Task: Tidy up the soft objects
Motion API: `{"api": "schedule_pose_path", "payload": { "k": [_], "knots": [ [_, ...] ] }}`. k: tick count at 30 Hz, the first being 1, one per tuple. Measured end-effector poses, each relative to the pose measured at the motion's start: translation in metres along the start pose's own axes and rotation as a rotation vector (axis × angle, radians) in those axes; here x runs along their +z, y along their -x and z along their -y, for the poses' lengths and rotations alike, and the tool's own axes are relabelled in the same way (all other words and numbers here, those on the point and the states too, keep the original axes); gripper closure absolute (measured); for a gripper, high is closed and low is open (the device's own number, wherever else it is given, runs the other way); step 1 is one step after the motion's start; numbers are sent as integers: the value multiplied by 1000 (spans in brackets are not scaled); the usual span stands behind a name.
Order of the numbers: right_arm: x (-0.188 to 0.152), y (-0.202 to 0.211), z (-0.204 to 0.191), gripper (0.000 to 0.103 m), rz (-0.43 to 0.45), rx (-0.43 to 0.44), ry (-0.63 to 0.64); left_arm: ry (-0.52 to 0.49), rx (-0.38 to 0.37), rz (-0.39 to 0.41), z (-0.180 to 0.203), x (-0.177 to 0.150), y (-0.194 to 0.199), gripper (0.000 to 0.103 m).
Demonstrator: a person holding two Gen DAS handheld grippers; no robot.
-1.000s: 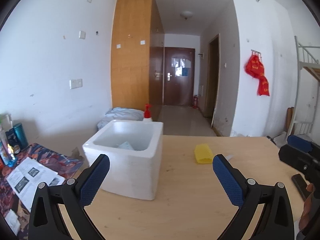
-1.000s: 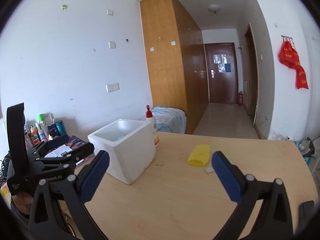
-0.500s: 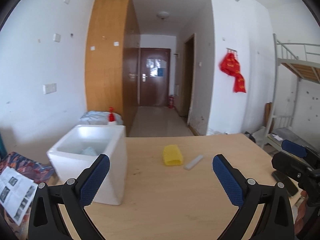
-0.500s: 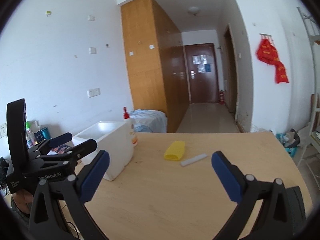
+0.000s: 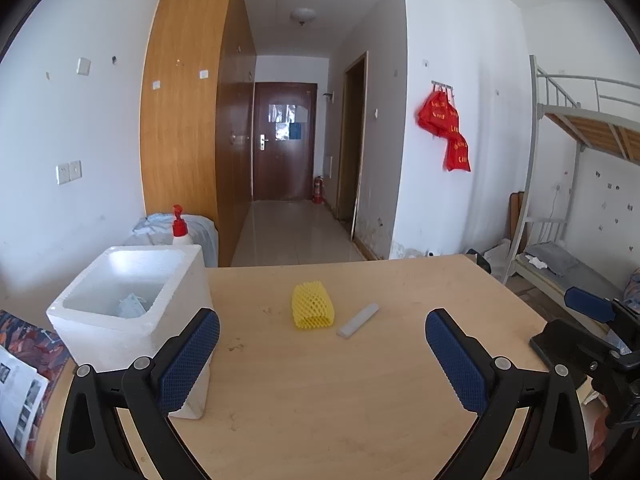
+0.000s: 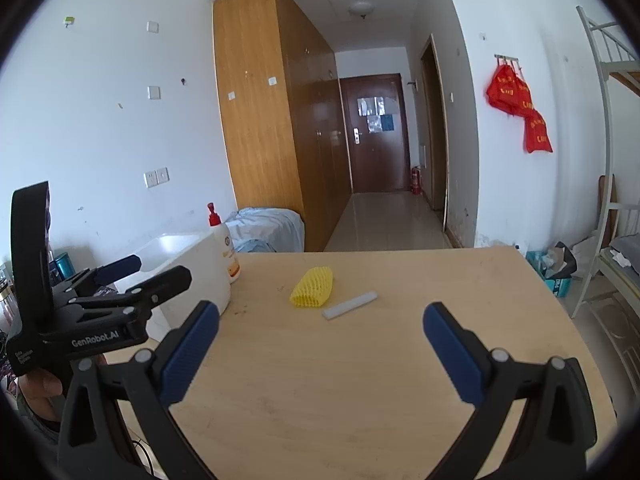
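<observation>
— How do the fingers stand on the left gripper [image 5: 322, 354]?

— Spread wide, with nothing between the blue pads [image 5: 188, 360]. They hang over the wooden table [image 5: 340, 400] and touch nothing on it. The left pad sits in front of the near corner of the white foam box [image 5: 120, 320]; whether it touches the box cannot be told.

— And the right gripper [image 6: 320, 354]?

— The same: its fingers gape apart, empty, above bare tabletop.

— Where are the soft things?

— The yellow foam net [image 5: 313, 305] lies flat near the middle of the table, ahead of both grippers and well apart from their pads. Just beside it to the right lies a white foam strip [image 5: 358, 320], close to the net; whether the two touch is unclear.

— What does the left wrist view give that the right does not?

— It looks down into the box, where a pale crumpled item [image 5: 130, 307] rests on the bottom. From the right wrist only the box's outer wall and rim show.

— And the other way round?

— The right wrist view shows the pump bottle [image 6: 224, 248] whole, standing against the box's far side, and a hand [image 6: 38, 394] gripping the left tool's handle. The left view catches only the bottle's red pump above the box.
</observation>
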State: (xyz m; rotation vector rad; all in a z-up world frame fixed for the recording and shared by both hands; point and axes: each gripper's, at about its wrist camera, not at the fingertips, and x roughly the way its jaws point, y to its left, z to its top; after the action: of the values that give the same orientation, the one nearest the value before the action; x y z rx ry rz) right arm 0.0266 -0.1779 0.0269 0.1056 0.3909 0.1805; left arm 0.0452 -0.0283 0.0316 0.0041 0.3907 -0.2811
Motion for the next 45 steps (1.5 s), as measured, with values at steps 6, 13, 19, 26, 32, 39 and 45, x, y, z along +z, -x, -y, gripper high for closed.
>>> {"api": "schedule_pose_path", "payload": {
  "k": [6,13,19,26,32,39,45],
  "knots": [
    [-1,-13,5,0,-20,8,-4,12,6,-12,-4,3,-14,0],
    [0,-29,10,0,-50,11,-10,2,8,-33,-4,6,-32,0],
    [3,-50,14,0,-87,17,-11,12,3,-52,-7,7,-49,0],
    [5,-84,22,0,-148,16,-18,10,18,-92,-11,8,-81,0],
    [6,-114,33,0,-190,0,-30,22,-2,-127,-19,10,-109,0],
    [8,-149,41,0,-236,-21,-26,15,5,-160,-23,10,-140,0],
    [3,-180,49,0,-295,-19,-38,7,4,-197,-28,10,-171,1]
  ]
}}
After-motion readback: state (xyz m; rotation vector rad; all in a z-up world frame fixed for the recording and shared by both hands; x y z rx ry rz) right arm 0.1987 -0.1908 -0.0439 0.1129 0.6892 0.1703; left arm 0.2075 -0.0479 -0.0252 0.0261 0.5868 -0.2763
